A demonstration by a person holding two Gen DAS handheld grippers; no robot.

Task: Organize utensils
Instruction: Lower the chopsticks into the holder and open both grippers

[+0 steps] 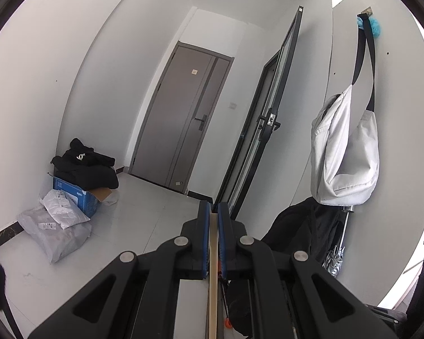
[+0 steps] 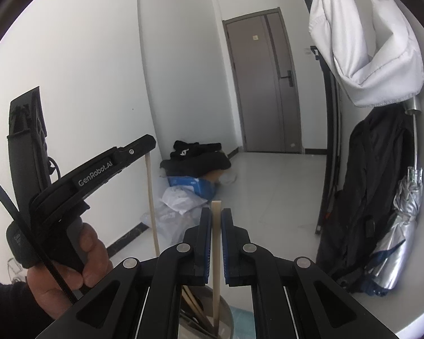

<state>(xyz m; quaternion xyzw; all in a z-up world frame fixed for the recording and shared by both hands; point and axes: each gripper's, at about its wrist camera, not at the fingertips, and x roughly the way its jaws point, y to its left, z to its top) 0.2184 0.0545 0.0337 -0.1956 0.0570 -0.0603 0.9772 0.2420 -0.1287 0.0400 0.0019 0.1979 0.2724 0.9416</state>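
My left gripper [image 1: 214, 207] is shut on a pale wooden chopstick [image 1: 213, 276] that runs straight down between its blue pads. In the right wrist view the left gripper [image 2: 144, 144] is at the left, held by a hand, with that chopstick [image 2: 152, 206] hanging below it. My right gripper [image 2: 216, 212] is shut on a second pale chopstick [image 2: 216, 254], whose lower end reaches into a round metal container [image 2: 226, 315] holding several more utensils at the bottom edge.
A grey door [image 1: 181, 118] stands down the hallway. A blue box [image 1: 76, 195] with black clothes and plastic bags lies on the floor at the left. A white bag [image 1: 344, 152], a dark coat [image 2: 373, 186] and a silver umbrella [image 2: 401, 226] hang on the right wall.
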